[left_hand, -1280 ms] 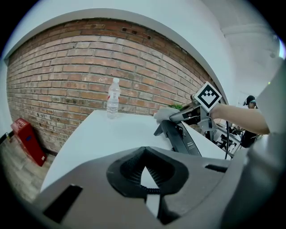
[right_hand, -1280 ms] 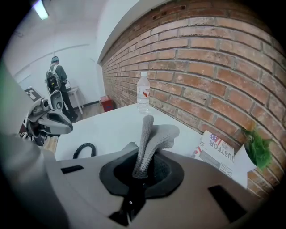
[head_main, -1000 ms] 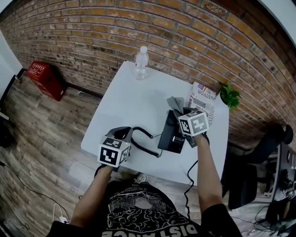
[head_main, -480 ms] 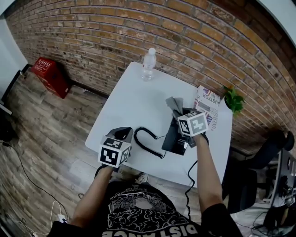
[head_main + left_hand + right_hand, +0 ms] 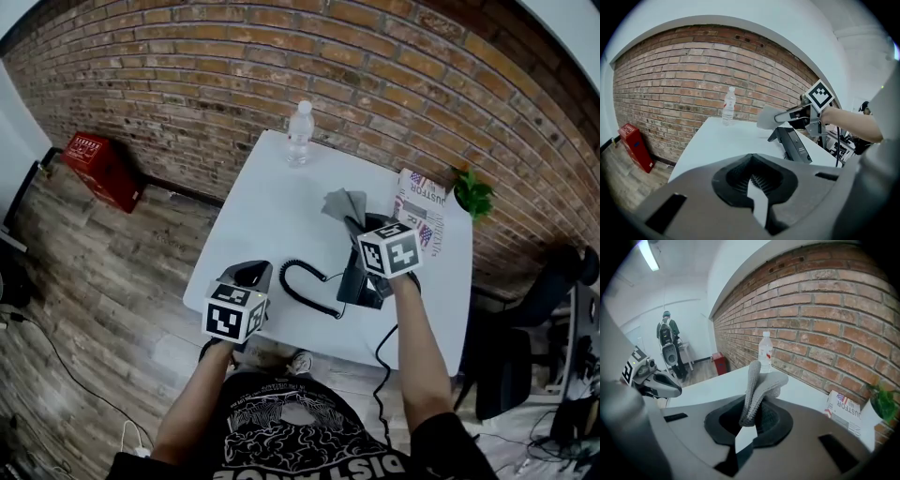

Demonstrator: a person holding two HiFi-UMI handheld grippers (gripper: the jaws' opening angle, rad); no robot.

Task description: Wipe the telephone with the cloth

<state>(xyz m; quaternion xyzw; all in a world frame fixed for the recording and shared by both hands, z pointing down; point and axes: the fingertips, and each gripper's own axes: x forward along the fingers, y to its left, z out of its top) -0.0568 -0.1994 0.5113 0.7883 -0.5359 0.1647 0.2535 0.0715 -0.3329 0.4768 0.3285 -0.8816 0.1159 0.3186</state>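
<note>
The black telephone [image 5: 361, 279] stands on the white table [image 5: 272, 202], its coiled cord [image 5: 298, 286] looping out to the left. My right gripper [image 5: 356, 225] hovers above the phone's far end, shut on a grey cloth [image 5: 343, 203] that sticks up from its jaws [image 5: 759, 385]. From the left gripper view, the cloth [image 5: 767, 117] hangs in the air just above the tilted phone [image 5: 794, 144], apart from it. My left gripper [image 5: 249, 274] is at the table's near left corner, jaws together with nothing between them. I cannot make out the handset separately.
A clear water bottle [image 5: 298, 133] stands at the table's far edge by the brick wall. A printed paper [image 5: 420, 204] and a small green plant [image 5: 472, 195] lie at the right. A red box [image 5: 98, 164] sits on the floor at left, a dark chair [image 5: 525, 323] at right. A person [image 5: 665, 341] stands across the room.
My right gripper has shifted a little to the left and away with the cloth. The left gripper has stayed near the table's front corner.
</note>
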